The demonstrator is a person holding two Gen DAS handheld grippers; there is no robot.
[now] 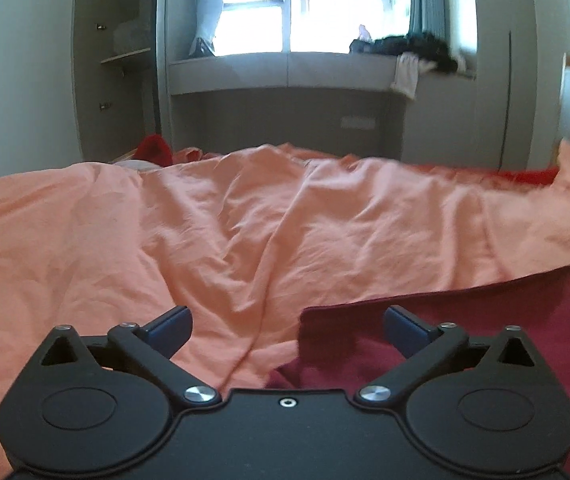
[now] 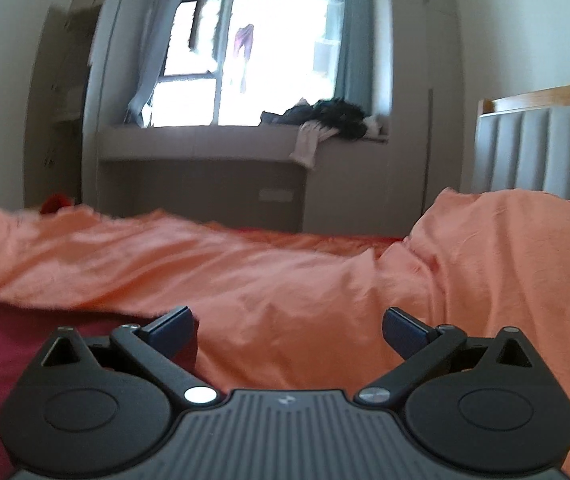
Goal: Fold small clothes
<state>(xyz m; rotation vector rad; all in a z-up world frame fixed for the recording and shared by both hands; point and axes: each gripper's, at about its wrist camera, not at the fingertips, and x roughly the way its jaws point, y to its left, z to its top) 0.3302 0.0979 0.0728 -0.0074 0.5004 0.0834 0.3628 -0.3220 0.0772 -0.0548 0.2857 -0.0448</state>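
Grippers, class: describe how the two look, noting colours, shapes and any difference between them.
Both the left gripper and right gripper have black linkage arms, round black hubs, silver pivot screws and dark blue fingertips. The right's base is ribbed grey; the left's is plain black.

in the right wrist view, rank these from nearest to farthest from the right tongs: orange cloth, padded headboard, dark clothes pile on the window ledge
1. orange cloth: right ahead of the open right tongs, spread on the bed.
2. padded headboard: off to the right, behind the cloth.
3. dark clothes pile: farthest, on the window ledge across the room.
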